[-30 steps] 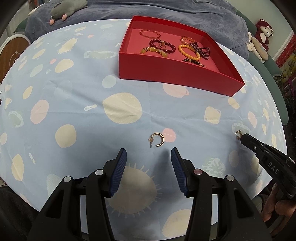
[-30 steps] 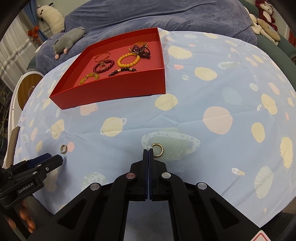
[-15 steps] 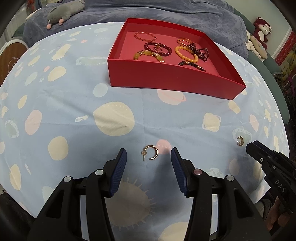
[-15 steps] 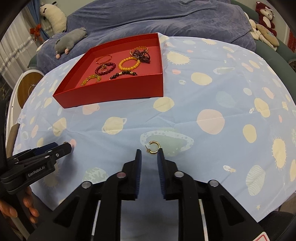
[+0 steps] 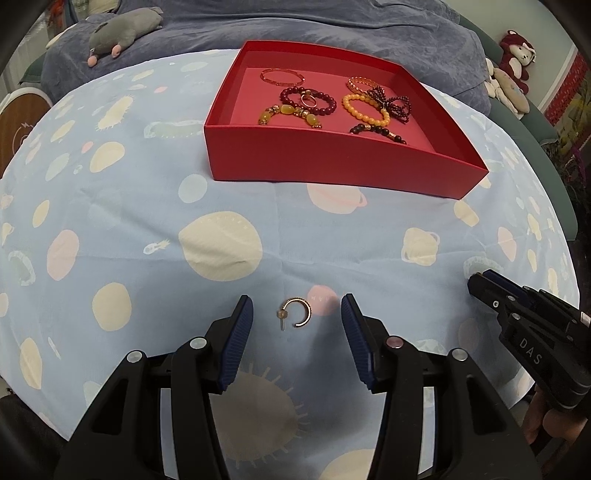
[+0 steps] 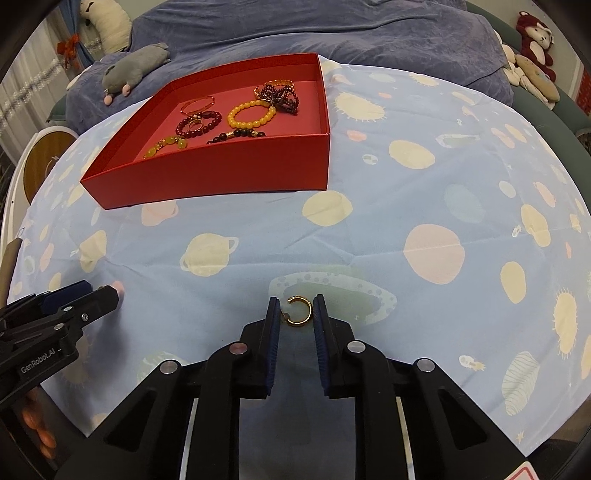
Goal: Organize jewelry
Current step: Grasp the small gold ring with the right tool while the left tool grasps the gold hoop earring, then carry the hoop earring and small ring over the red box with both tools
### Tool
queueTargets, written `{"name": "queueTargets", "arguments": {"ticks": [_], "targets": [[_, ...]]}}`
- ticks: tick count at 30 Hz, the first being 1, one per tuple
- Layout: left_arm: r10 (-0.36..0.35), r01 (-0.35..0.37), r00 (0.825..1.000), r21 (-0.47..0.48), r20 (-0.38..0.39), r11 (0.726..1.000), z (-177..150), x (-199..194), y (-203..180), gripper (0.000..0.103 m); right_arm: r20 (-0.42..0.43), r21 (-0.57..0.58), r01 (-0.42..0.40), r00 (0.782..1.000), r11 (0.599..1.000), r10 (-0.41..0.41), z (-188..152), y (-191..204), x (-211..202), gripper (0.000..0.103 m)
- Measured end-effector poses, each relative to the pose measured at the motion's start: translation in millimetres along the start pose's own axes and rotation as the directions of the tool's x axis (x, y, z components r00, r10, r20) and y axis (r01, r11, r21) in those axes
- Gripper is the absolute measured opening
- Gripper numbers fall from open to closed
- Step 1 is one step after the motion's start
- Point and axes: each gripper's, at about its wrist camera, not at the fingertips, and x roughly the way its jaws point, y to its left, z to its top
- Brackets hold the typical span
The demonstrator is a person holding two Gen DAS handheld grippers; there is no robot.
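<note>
Left wrist view, left to right: grey plush toy [image 5: 123,33] lay upper left on the blue blanket [image 5: 332,26]. The surface [image 5: 110,221] wore a pale blue planet-print cloth. Red tray [image 5: 332,162] sat upper centre, well apart from both tongs, holding a thin bangle [image 5: 281,76], a dark red bead bracelet [image 5: 308,99], an orange bead bracelet [image 5: 365,109] and other beaded pieces. Stuffed animals [image 5: 511,70] sat far upper right. Nothing stood between the tongs and the tray.

Left tongs [image 5: 296,325], lower centre, stood about half open. A gold hoop earring [image 5: 297,313] lay on the cloth between the blue pads, touching neither; its post stuck out to the left. Nothing was held.

Right tongs [image 5: 476,284] entered at the lower right edge of this view, tip down on the cloth; a hand [image 5: 550,424] showed behind them.

Right wrist view, left to right: left tongs [image 6: 110,295] came in from the lower left, fingers [image 6: 35,432] beneath. Red tray [image 6: 221,177] sat upper left of centre, jewelry inside.

Right tongs [image 6: 295,314], lower centre, were narrow and closing, with a second gold hoop earring [image 6: 300,310] between the pads. The hoop lay on the cloth and looked just beside both pads; whether they pressed it, cannot tell. It was not lifted.
</note>
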Motion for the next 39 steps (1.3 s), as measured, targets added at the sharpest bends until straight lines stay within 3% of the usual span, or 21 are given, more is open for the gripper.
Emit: {"name": "queueTargets", "arguments": {"ticks": [8,12,17,27,39], "targets": [[0.001,-0.001,1.0,0.002,0.012,1.0,-1.7,-0.9,3.1,0.039,-0.003,0.024,-0.022,1.0,0.999,0.022,-3.4,-0.4,-3.1,0.017],[-0.012,0.012,1.0,0.011,0.007,1.0,-1.5,-0.7,2.1,0.024,-0.002,0.023,-0.029,1.0,0.999,0.029,-5.4,1.2,-6.2,0.017],[-0.008,0.008,1.0,0.039,0.002,0.999,-2.3,-0.4,-2.9,0.018,-0.003,0.021,-0.033,0.999,0.999,0.033,-8.2,2.9,-8.7,0.017],[-0.007,0.007,1.0,0.062,-0.013,0.998,-5.8,-7.3,-13.5,0.018,0.006,0.013,-0.05,0.999,0.999,0.05,-14.7,10.7,-23.5,0.017],[-0.014,0.011,0.999,0.088,0.03,0.996,-13.4,-56.8,-32.3,0.018,0.046,0.002,-0.093,0.995,0.996,0.093,-26.3,28.0,-68.3,0.017]]}}
